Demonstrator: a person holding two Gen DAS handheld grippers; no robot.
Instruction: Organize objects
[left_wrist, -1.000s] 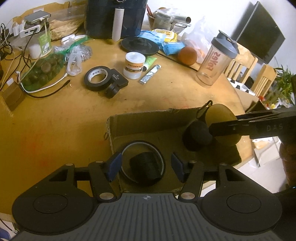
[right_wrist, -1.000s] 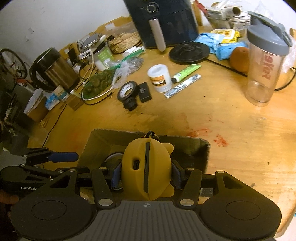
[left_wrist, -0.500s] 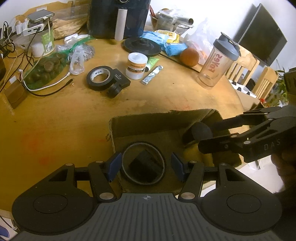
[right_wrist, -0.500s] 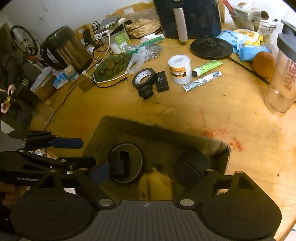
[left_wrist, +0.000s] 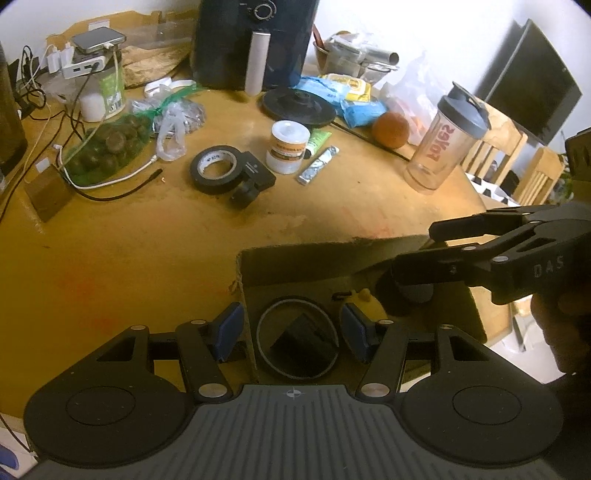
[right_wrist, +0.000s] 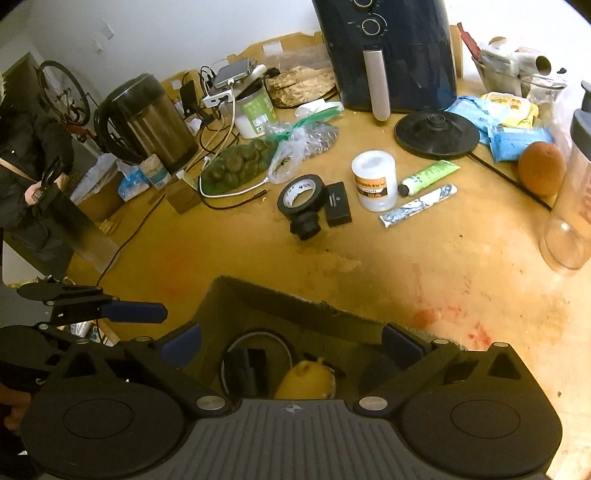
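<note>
While the wooden worktop (left_wrist: 155, 258) carries everything listed, entries run from largest to smallest.

Air fryer (right_wrist: 391, 51): dark blue, far edge, upright, pale handle facing near.

Cardboard box (left_wrist: 332, 254): open-topped, near edge of the worktop, below both grippers.

Right gripper (right_wrist: 291, 347): jaws have just been opening and now stand spread wide over the box, nothing between the pads. In the left wrist view it (left_wrist: 417, 254) reaches in from the right above the box's right half.

Left gripper (left_wrist: 291, 328): jaws partly spread, hovering over the box's left portion, pinching nothing; the blue pads (left_wrist: 229, 330) stand to either side of the ring below.

Shaker bottle (left_wrist: 447, 144): clear, grey lid, upright, far right.

Yellow toy (right_wrist: 306, 380): lies inside the box, on its floor, below and apart from the right gripper's spread jaws; in the left wrist view only a part of it (left_wrist: 364, 301) shows, just right of the left gripper's right pad.

Ring with a black block (left_wrist: 299, 343): inside the box, left of the yellow toy.

Black tape roll (left_wrist: 216, 168): flat on the worktop, mid-far, touching a small black device (left_wrist: 255, 177).

White jar (left_wrist: 288, 146): upright, right of the tape roll.
</note>
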